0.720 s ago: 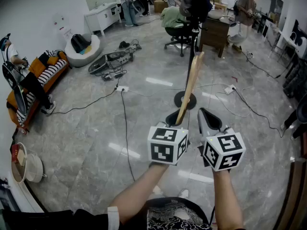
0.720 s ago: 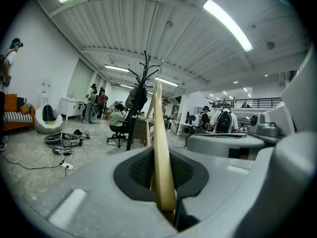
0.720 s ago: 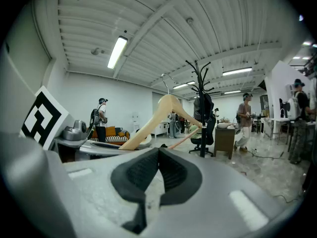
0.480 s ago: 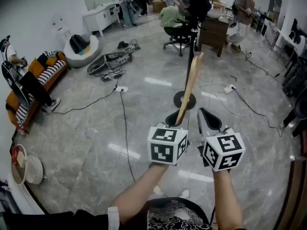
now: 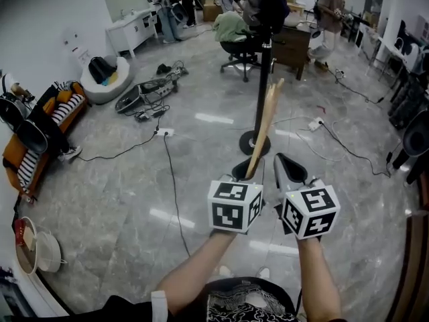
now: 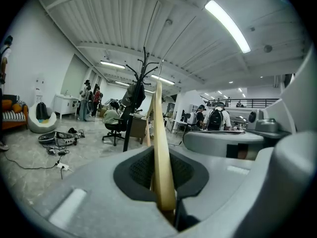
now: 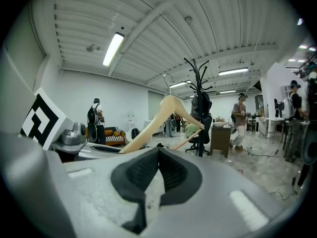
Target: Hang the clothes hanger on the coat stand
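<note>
We hold the left gripper (image 5: 242, 172) and the right gripper (image 5: 289, 170) side by side, low over the floor (image 5: 120, 200), with their marker cubes almost touching.

In the left gripper view, the left gripper (image 6: 166, 190) has its fingers clamped on one end of the wooden clothes hanger (image 6: 160, 138), which rises edge-on from between them. In the head view, the hanger (image 5: 263, 123) slants up and away from us, and its far tip overlaps the pole of the coat stand (image 5: 263, 66). From there we cannot be sure whether it touches, though in the right gripper view the hanger (image 7: 158, 119) seems to hang short of the coat stand (image 7: 200, 114).

The right gripper (image 7: 156, 175) has its fingers together with nothing between them, and it sits just right of the hanger's lower end.

The stand's round base (image 5: 254, 141) sits on open floor ahead of us, with bare tile between it and the grippers. Cables (image 5: 167, 173) run across the floor to the left of that path, and another cable (image 5: 348, 149) runs to the right. Just beyond the stand is an office chair (image 5: 238, 45). A dark bag (image 5: 265, 5) hangs near the top of the pole.
</note>
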